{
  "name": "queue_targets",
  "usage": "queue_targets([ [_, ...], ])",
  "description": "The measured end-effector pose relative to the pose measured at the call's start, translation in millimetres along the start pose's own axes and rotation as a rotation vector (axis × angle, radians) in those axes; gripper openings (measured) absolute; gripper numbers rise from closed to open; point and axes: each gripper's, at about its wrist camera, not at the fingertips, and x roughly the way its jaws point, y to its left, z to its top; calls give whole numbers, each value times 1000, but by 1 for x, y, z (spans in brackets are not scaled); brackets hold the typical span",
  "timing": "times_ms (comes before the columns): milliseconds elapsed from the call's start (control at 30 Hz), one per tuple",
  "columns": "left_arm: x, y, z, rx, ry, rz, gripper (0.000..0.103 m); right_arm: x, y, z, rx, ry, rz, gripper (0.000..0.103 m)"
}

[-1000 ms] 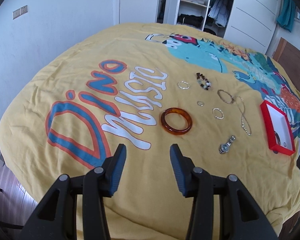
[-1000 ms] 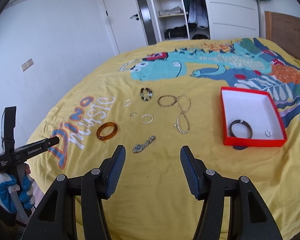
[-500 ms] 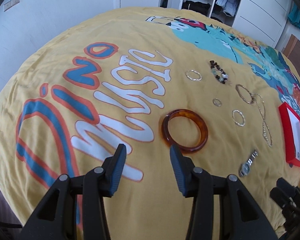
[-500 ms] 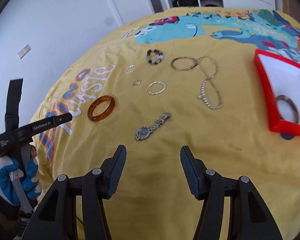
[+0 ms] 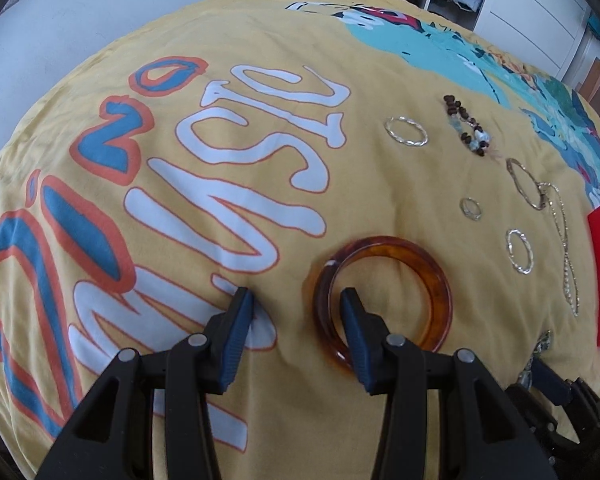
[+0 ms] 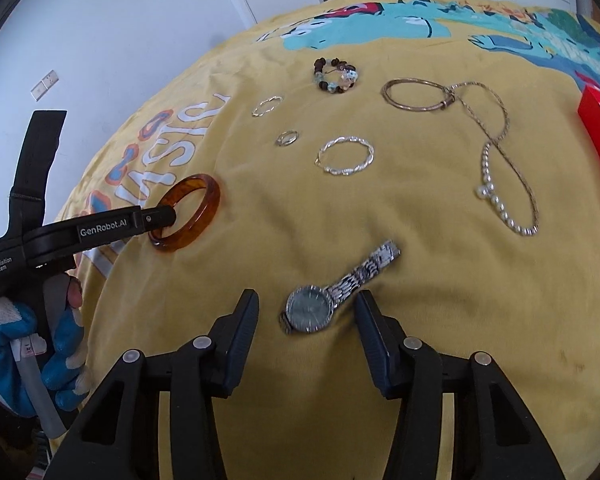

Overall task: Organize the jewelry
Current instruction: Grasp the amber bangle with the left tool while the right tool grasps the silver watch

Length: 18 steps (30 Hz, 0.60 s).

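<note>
Both grippers have dropped to the bedspread [image 5: 260,120]: left gripper [image 5: 296,300], fingers apart, straddles the amber bangle's [image 5: 384,304] near-left rim; right gripper [image 6: 306,306], fingers apart, brackets the watch [image 6: 332,292] face, strap running up-right.

A glossy amber plastic-looking bangle [image 5: 384,300] and shiny metal watch [image 6: 332,296] are lying on matt yellow cloth bedspread [image 6: 420,320]

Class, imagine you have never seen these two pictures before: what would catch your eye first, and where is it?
First the amber bangle lying on the yellow printed bedspread, with the open left gripper straddling its near-left rim, one finger inside the ring. Next the silver wristwatch, lying between the fingers of the open right gripper. Beyond lie a beaded bracelet and a pearl necklace.
</note>
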Motion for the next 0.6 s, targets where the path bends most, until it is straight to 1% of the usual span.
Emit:
queue_targets([
  [67,1,-6,-1,29,-8,25,42,3,1,3,-23,-2,-15,38],
  [133,1,-11,-2,59,-20,47,37,3,1,4,-39,1,-25,29],
  [167,1,-13,-3,73,-26,56,34,2,-1,3,-42,2,-23,27],
  [200,0,-15,-4,88,-33,68,27,1,-2,2,-46,4,-22,26],
  [233,-1,-17,-4,101,-39,78,17,0,-3,1,-52,6,-18,26],
  [267,-3,-19,-4,114,-45,87,13,-1,-3,0,-55,7,-16,26],
  [433,-14,-19,-4,114,-69,100,11,-7,-2,-3,-54,6,3,25],
  [600,-36,-20,-2,108,-108,99,11,-27,-3,-10,-45,-16,29,25],
])
